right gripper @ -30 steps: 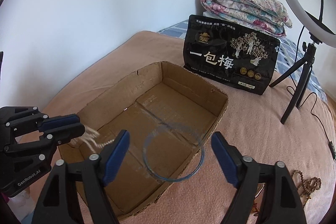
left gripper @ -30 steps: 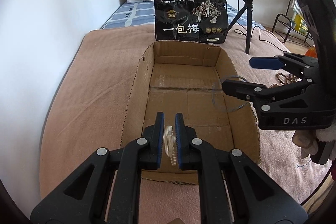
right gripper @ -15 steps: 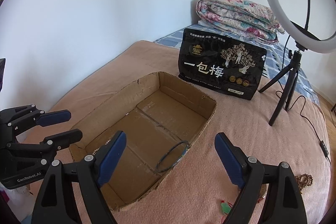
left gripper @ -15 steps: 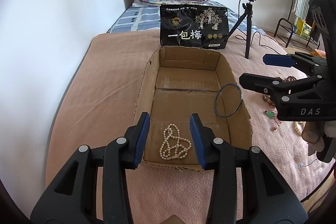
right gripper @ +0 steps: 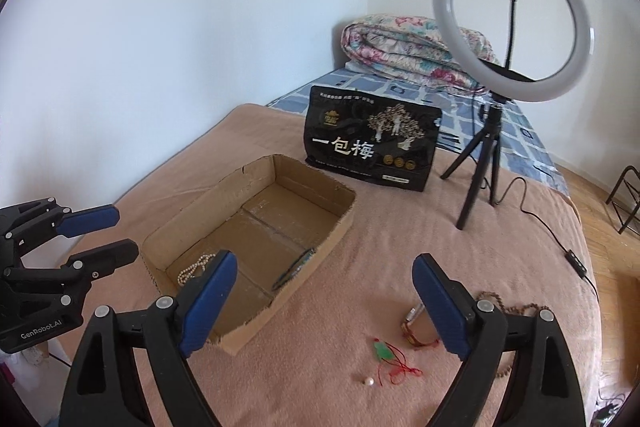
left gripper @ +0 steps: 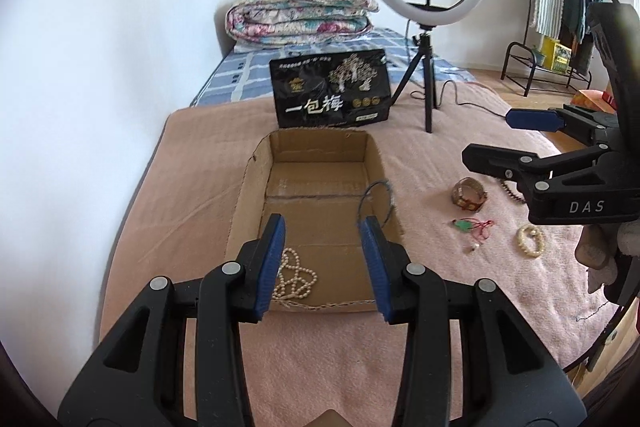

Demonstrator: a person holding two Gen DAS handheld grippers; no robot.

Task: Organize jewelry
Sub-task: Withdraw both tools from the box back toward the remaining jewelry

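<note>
Now both grippers hang released and empty above the bed (left gripper: 320, 367): the left gripper (left gripper: 322, 259) parted over the near end of the box (left gripper: 248, 195), the right gripper (right gripper: 324, 303) spread wide beside the box's right wall. Inside the box, the pearl necklace (left gripper: 294, 279) lies at the near left corner and the thin dark hoop (left gripper: 376, 203) leans on the right wall. Outside on the blanket, right of the box, lie a watch (left gripper: 469, 193), a green pendant (left gripper: 464, 225) on red cord, a pearl bracelet (left gripper: 530, 241) and brown beads (right gripper: 520, 311).
</note>
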